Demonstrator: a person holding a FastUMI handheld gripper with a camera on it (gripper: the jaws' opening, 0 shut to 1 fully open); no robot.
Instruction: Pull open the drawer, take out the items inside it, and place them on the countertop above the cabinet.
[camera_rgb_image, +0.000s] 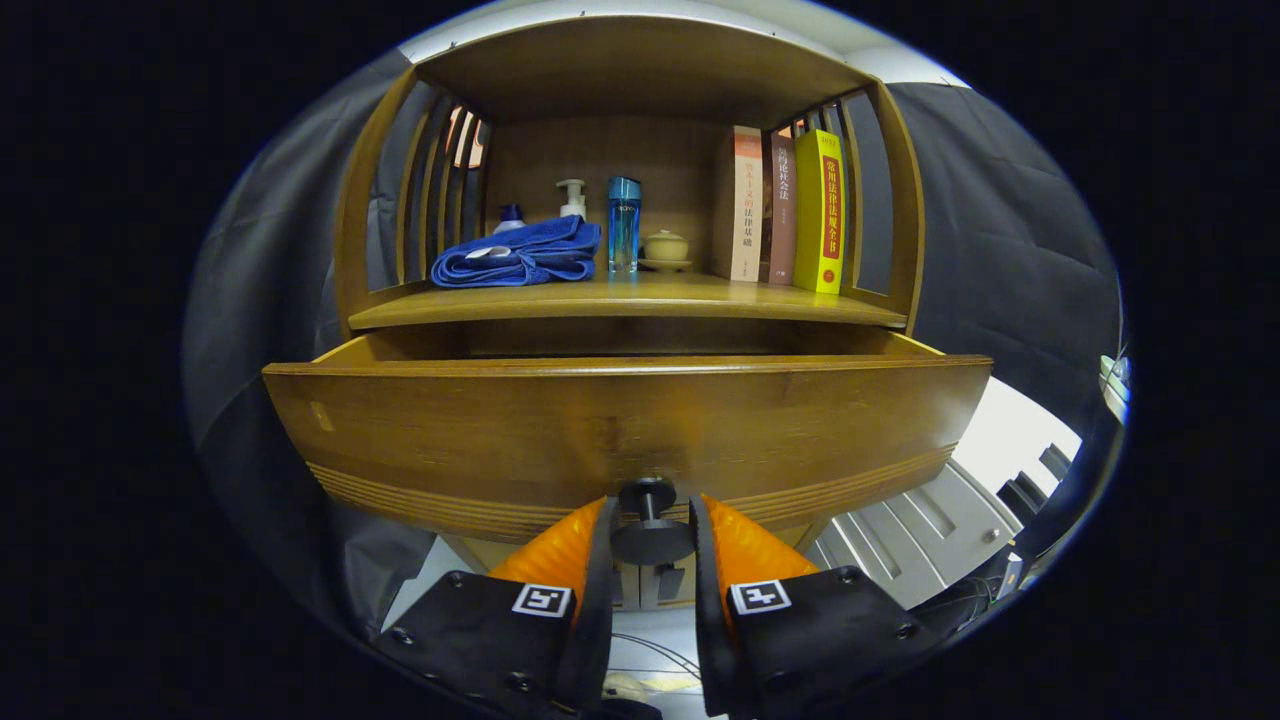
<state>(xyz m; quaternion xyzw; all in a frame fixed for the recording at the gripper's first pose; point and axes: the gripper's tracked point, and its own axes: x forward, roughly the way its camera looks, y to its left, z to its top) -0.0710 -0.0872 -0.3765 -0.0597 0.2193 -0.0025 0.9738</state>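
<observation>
The wooden drawer (620, 430) stands pulled out of the cabinet toward me, and its broad front panel lies just ahead of the fingers. From this low angle the drawer's inside is hidden. My gripper (650, 515) is shut on the dark round drawer knob (651, 540), one finger pressing on each side of its disc. Above the drawer runs the wooden countertop (640, 300), under a curved wooden canopy.
On the countertop lie a folded blue towel (520, 255), a white pump bottle (572, 198), a blue bottle (624, 222), a small lidded cup (665, 248) and three upright books (785, 210). Slatted side walls close both ends. A grey cabinet (925, 535) stands low to the right.
</observation>
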